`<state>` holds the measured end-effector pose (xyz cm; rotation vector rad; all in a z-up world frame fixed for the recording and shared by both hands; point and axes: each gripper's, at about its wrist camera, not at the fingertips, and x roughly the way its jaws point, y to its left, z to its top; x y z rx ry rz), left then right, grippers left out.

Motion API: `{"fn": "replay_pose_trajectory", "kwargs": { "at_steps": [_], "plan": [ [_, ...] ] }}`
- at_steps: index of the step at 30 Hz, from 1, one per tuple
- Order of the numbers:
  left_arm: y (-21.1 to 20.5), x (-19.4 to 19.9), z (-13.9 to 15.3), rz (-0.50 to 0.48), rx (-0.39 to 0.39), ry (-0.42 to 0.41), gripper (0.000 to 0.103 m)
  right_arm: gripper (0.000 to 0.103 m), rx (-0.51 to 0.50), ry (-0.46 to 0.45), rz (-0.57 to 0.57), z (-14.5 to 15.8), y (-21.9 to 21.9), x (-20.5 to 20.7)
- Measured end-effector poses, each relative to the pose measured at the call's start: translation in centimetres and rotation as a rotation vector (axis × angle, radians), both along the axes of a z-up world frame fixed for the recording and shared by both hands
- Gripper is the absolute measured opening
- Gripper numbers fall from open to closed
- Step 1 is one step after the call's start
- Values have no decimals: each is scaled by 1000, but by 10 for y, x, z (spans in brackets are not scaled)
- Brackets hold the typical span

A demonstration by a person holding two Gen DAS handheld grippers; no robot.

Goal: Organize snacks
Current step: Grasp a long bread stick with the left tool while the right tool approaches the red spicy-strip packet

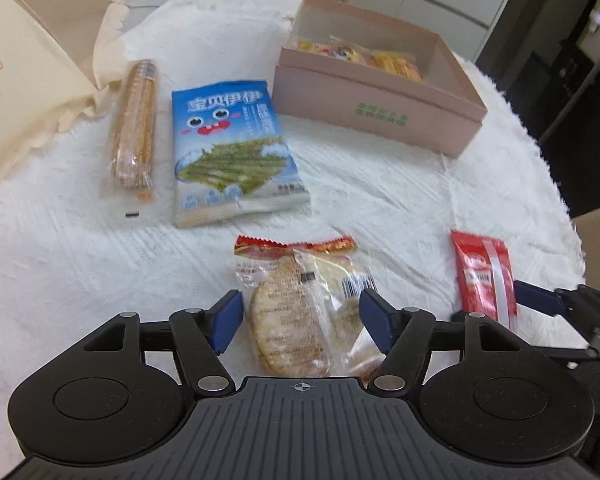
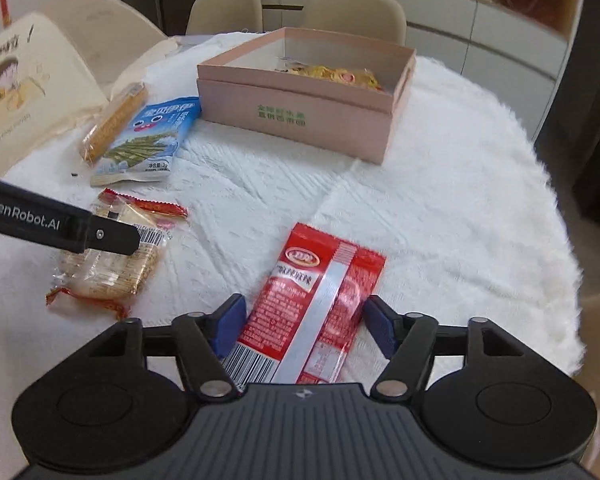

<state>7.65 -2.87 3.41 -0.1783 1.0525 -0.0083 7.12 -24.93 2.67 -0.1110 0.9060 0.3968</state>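
A clear rice-cracker packet (image 1: 300,308) with red ends lies between the blue pads of my open left gripper (image 1: 302,320); it also shows in the right wrist view (image 2: 112,256). A red spicy-snack packet (image 2: 316,304) lies between the pads of my open right gripper (image 2: 304,326); it also shows in the left wrist view (image 1: 486,276). Neither packet is gripped. A blue seaweed-snack bag (image 1: 232,152) and an orange biscuit sleeve (image 1: 136,128) lie further back. A pink open box (image 1: 380,108) holds yellow snacks.
A cream tote bag (image 1: 24,76) lies at the far left on the white fluffy cloth (image 1: 380,192) covering the round table. Beige chairs (image 2: 356,12) stand behind. The table edge drops off on the right.
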Motion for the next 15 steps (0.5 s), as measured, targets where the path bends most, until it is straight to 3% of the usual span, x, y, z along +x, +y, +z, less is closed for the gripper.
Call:
{"fn": "replay_pose_trajectory", "kwargs": {
  "at_steps": [2,4,7,10,12,14,15],
  "plan": [
    [-5,-1,-2,3,-39,43,71,75,43,-21,-11,-3,-4,0],
    [-13,4,-6,8,-43,54,80,80,55,-41,2,-5,-3,-3],
    [-27,10,-12,-35,3,72,89,84,52,-90,14,-10,-1,-10],
    [-36,10,-14,-74,54,83,88,85,48,-124,7,-11,-3,-15],
    [-32,9,-13,-77,57,79,81,89,46,-123,10,-12,-2,-15],
    [-25,7,-10,-59,55,63,56,95,35,-108,40,-13,0,-14],
    [-20,6,-8,-51,54,58,53,98,30,-100,57,-13,1,-13]
  ]
}}
